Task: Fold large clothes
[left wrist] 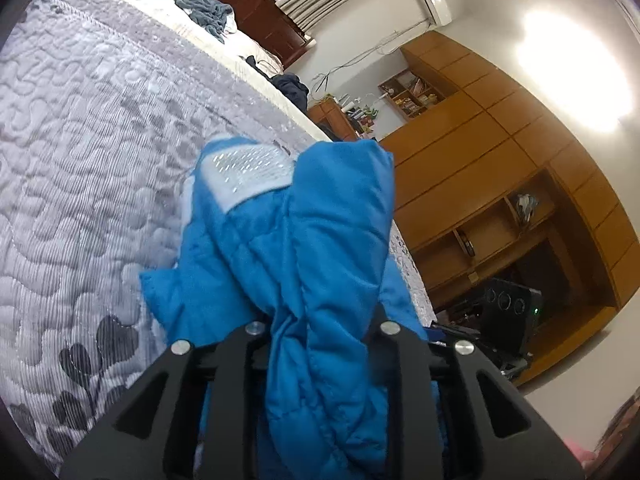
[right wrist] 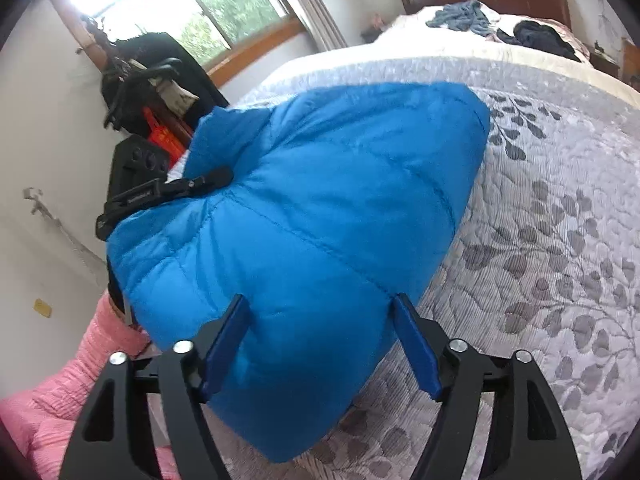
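Note:
A blue quilted jacket (right wrist: 320,200) lies bunched on the grey leaf-patterned bed quilt (right wrist: 540,240). In the right wrist view my right gripper (right wrist: 320,300) is open, its blue pads (right wrist: 228,344) straddling the jacket's near end. My left gripper (right wrist: 200,182) shows at the jacket's left edge, clamped on the fabric. In the left wrist view the jacket (left wrist: 320,240) fills the space between the fingers of the left gripper (left wrist: 320,320), which is shut on a gathered fold and hides its tips. A white patch (left wrist: 248,172) with silver dashes shows on the jacket.
A grey-blue garment (right wrist: 460,16) and a dark garment (right wrist: 536,38) lie near the headboard. The bed's edge (left wrist: 360,152) runs close to the jacket, with a wooden wardrobe (left wrist: 500,140) beyond. A pink sleeve (right wrist: 80,380) is at lower left.

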A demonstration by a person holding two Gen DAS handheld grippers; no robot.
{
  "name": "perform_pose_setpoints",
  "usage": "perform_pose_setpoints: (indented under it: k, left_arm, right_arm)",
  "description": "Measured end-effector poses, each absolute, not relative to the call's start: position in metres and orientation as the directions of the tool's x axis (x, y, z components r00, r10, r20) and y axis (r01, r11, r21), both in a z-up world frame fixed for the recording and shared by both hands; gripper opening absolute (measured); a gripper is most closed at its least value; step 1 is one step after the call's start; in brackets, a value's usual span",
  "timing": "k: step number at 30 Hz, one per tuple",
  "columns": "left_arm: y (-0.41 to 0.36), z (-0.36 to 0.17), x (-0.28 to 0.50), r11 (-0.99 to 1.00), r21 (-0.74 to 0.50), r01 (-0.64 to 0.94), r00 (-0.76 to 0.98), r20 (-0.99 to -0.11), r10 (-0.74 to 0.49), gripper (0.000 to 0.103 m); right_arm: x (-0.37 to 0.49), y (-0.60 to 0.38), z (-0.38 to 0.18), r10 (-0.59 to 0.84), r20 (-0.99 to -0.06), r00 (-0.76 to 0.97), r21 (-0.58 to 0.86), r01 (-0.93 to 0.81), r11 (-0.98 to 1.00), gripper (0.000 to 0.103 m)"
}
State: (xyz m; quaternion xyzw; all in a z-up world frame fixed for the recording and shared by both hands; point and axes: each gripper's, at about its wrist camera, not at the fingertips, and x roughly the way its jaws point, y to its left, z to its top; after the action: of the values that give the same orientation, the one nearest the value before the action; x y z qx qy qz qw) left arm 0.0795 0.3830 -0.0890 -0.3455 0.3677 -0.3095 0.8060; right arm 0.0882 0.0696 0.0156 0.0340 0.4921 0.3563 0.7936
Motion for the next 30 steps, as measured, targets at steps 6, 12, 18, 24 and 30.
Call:
perform_pose_setpoints:
  k: [6, 12, 18, 24, 30]
  left_arm:
    - [0.386, -0.101, 0.081, 0.559, -0.800, 0.219, 0.524, -0.387, -0.759, 0.031]
    - [0.397, -0.066, 0.050, 0.669, -0.721, 0.180, 0.584, -0.469, -0.663, 0.042]
    - [0.399, -0.015, -0.017, 0.733, -0.639, 0.233, 0.652, -0.457, -0.605, 0.049]
    - [0.367, 0.008, -0.048, 0.747, -0.598, 0.292, 0.623, -0.473, -0.623, 0.058]
    - [0.356, -0.009, -0.041, 0.757, -0.607, 0.242, 0.582, -0.533, -0.614, 0.021]
  right_arm:
    - [0.093, 0.071, 0.003, 0.576, -0.776, 0.256, 0.401, -0.504, 0.765, 0.080]
    - [0.085, 0.059, 0.015, 0.612, -0.752, 0.244, 0.442, -0.501, 0.744, 0.079]
    - [0.066, 0.045, 0.022, 0.627, -0.747, 0.223, 0.466, -0.497, 0.732, 0.079]
    - [0.053, 0.041, 0.022, 0.654, -0.735, 0.179, 0.513, -0.484, 0.709, 0.079]
    - [0.049, 0.042, 0.019, 0.659, -0.731, 0.177, 0.520, -0.481, 0.706, 0.079]
